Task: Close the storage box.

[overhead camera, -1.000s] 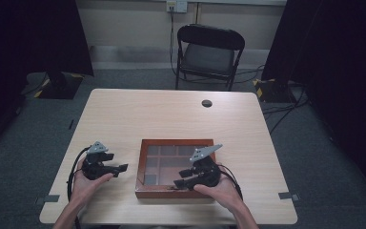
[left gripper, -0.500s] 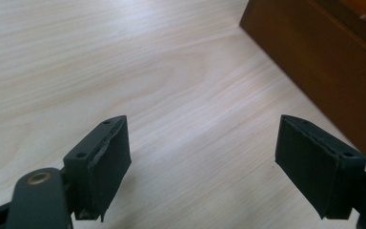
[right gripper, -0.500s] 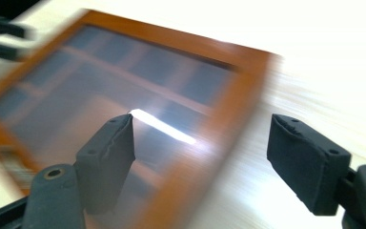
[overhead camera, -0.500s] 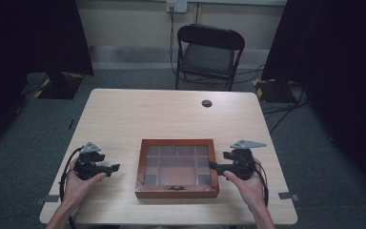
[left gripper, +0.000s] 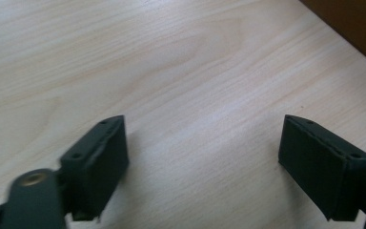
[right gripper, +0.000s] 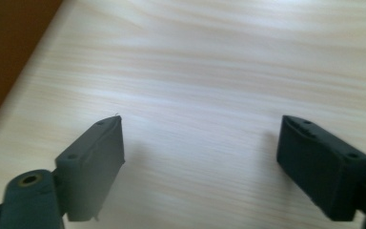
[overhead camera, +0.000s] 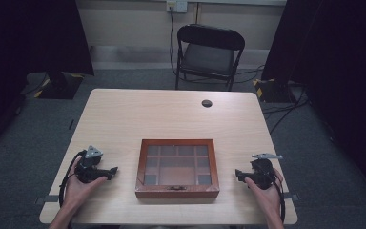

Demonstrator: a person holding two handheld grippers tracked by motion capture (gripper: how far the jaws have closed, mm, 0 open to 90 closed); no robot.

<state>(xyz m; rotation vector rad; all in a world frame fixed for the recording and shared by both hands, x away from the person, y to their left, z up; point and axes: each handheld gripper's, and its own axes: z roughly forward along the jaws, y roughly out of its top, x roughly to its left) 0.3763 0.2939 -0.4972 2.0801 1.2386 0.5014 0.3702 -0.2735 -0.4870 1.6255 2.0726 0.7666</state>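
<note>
Since the earlier frames the right hand has pulled off the front right corner of the box and gone out to the right, and the left hand has drifted a bit left and toward the table's near edge; box itself unmoved. Right gripper [overhead camera: 238, 174] now sits low over bare table [overhead camera: 171, 119], well apart from the wooden box [overhead camera: 177, 190], jaws pointing left at the box's right side. Its jaws have just been opening and stand wide, nothing between them, just wood grain in the right gripper view [right gripper: 200, 167]. Left gripper [overhead camera: 113, 170] mirrors it on the other side, near the box's left side but not touching, jaws pointing right. Its jaws have also just been opening a little more, wide apart and empty in the left gripper view [left gripper: 202, 167]. Both forearms come in from the bottom edge, hands wrapped around the gripper bodies from behind, wrists roughly level, cables looping beside each hand. Box lies flat at the near middle of the table, glass lid shut, compartments visible through it, small clasp on its front side. Dark round grommet [overhead camera: 207, 103] near the far edge, folding chair [overhead camera: 208, 55] behind the table
</note>
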